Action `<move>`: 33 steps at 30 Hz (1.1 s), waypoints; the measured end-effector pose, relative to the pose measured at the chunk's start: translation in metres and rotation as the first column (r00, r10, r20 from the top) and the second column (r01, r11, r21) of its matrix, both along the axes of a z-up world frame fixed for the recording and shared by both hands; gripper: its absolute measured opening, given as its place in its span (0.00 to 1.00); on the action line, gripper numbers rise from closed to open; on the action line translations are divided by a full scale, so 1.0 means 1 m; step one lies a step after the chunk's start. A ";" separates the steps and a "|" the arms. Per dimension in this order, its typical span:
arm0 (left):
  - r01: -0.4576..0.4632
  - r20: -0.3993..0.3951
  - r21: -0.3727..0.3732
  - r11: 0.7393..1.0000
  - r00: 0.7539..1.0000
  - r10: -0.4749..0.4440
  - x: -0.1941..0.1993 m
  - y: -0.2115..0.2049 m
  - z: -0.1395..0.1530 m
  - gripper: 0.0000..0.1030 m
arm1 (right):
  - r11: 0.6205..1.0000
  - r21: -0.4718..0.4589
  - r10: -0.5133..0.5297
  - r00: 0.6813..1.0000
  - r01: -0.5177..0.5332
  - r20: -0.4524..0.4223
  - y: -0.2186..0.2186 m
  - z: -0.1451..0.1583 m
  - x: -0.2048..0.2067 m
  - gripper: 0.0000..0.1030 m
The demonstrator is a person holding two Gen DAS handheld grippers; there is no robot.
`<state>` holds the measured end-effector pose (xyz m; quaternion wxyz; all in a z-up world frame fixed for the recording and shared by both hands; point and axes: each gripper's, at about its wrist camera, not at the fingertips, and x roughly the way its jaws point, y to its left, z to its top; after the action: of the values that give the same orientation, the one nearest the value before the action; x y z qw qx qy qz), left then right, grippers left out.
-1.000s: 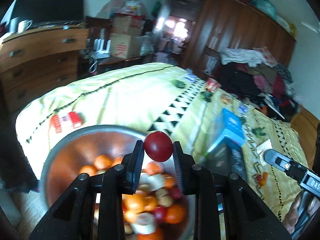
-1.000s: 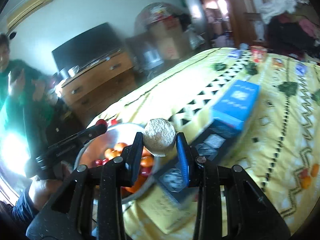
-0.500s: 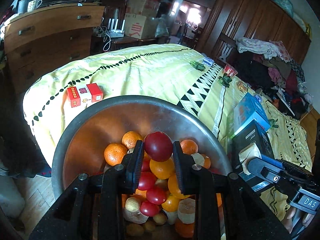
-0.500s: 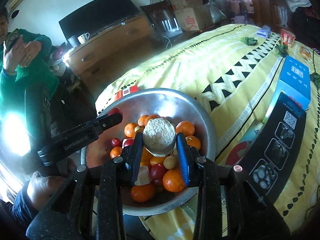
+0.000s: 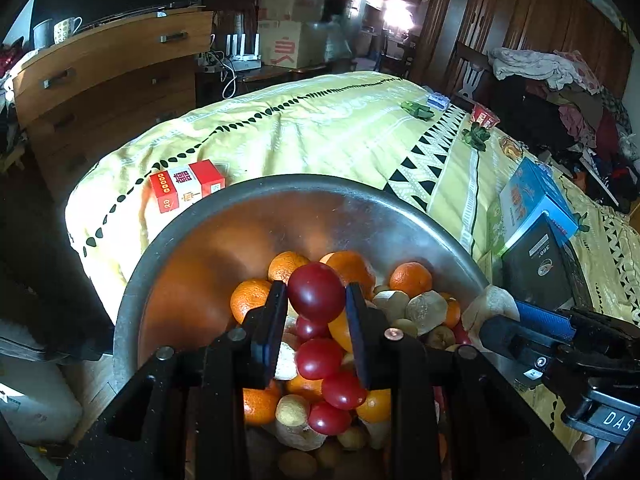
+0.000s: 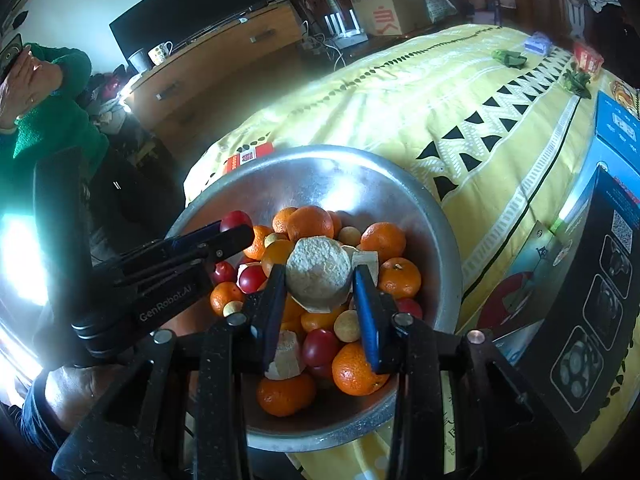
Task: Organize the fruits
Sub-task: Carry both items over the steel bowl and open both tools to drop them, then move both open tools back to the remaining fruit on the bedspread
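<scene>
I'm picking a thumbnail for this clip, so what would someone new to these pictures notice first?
Probably the big metal bowl at the near end of the yellow bedspread, heaped with oranges, red fruit and pale chunks. Over it, the left gripper clamps a red fruit and the right gripper a pale rough chunk. A red-and-white box lies just behind the bowl.

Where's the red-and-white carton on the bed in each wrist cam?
Left wrist: red-and-white carton left of centre, just beyond the far-left rim of the metal bowl.
Right wrist: carton upper left of centre, mostly hidden behind the bowl's far rim.
Shared landmark: the bowl.
</scene>
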<state>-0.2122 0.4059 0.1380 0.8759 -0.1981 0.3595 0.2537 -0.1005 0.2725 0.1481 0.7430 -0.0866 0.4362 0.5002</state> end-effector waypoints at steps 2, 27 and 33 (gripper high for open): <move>-0.015 -0.005 0.015 1.000 1.000 0.015 -0.001 0.000 0.002 0.40 | 1.000 -0.002 -0.003 1.000 0.003 0.005 0.000 0.000 0.000 0.35; -0.048 0.050 0.295 0.954 0.998 0.035 0.003 -0.067 0.070 0.75 | 0.984 0.140 -0.126 0.982 0.106 0.139 -0.088 0.064 -0.027 0.57; -0.013 0.080 0.315 0.949 0.997 -0.013 0.010 -0.095 0.083 0.75 | 0.972 0.164 -0.194 0.971 0.171 0.139 -0.130 0.062 -0.025 0.62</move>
<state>-0.2022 0.3105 0.2211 0.9101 -0.0657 0.2787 0.2996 -0.1255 0.1429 0.2105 0.8218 -0.0278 0.3445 0.4530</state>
